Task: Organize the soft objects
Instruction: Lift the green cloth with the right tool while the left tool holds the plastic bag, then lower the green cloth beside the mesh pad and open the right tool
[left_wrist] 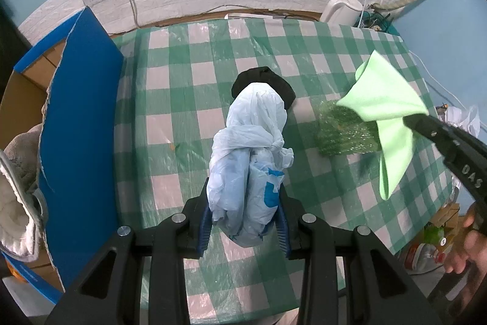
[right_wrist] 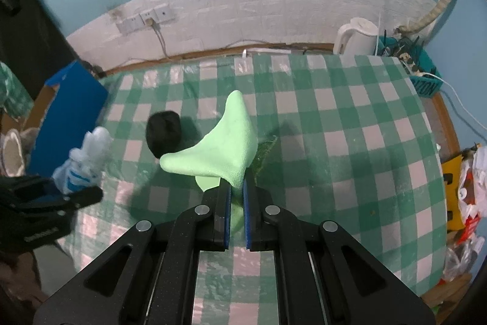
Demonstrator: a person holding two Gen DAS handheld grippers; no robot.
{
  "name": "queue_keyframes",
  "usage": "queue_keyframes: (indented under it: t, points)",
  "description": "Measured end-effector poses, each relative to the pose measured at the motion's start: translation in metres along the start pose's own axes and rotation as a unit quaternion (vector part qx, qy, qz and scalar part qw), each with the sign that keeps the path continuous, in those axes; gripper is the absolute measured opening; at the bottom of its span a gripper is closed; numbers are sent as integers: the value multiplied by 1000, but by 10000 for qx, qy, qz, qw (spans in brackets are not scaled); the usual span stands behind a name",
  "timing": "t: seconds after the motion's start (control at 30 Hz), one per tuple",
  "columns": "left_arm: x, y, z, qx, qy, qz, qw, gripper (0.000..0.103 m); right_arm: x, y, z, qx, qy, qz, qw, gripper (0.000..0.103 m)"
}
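Note:
My left gripper (left_wrist: 245, 204) is shut on a knotted white and blue plastic bag (left_wrist: 252, 148), held above the checked tablecloth (left_wrist: 182, 99). The same bag (right_wrist: 83, 160) and the left gripper (right_wrist: 76, 194) show at the left of the right wrist view. My right gripper (right_wrist: 237, 188) is shut on a light green cloth (right_wrist: 222, 146), lifted off the table; that cloth (left_wrist: 386, 99) hangs at the right of the left wrist view from the right gripper (left_wrist: 409, 121). A black soft bundle (left_wrist: 264, 81) (right_wrist: 162, 131) lies mid-table. A piece of green bubble wrap (left_wrist: 344, 130) (right_wrist: 263, 153) lies under the cloth.
A cardboard box with a blue flap (left_wrist: 79, 124) (right_wrist: 73, 99) stands at the table's left, with a grey and white fleece item (left_wrist: 15, 191) inside. A white kettle (left_wrist: 342, 8) (right_wrist: 356, 35) stands at the back right. Clutter and bags (right_wrist: 468, 188) sit beyond the right edge.

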State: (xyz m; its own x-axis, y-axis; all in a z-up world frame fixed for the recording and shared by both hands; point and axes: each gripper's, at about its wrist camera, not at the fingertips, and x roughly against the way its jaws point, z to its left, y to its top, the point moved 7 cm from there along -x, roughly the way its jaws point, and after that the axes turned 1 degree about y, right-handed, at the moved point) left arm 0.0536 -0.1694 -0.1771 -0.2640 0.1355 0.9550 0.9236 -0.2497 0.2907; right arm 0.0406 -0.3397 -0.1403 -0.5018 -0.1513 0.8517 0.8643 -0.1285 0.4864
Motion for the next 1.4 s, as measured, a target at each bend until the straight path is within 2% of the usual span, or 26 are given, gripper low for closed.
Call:
queue_keyframes:
  t: [0.37,0.57,0.93,1.2,1.4]
  points:
    - [7,0,1,6,10,-56,10000,36,34,25,21,-27,352,-475,9982,6]
    - [14,-1,4,34,-8,-110,9999,36,43,32,32,-41,576,-543,9968,6]
    - [23,-7,26,135,61,-137,9998,36,5,4,65,241,724,39,9971,6]
    - [30,-11,38,177,84,-206,9996,36,-25,-22,101,449,1054,565,9918,6]
    - [26,-15,49,258,121,-161,9995,36,-46,-41,116,559,1116,911,9880,11]
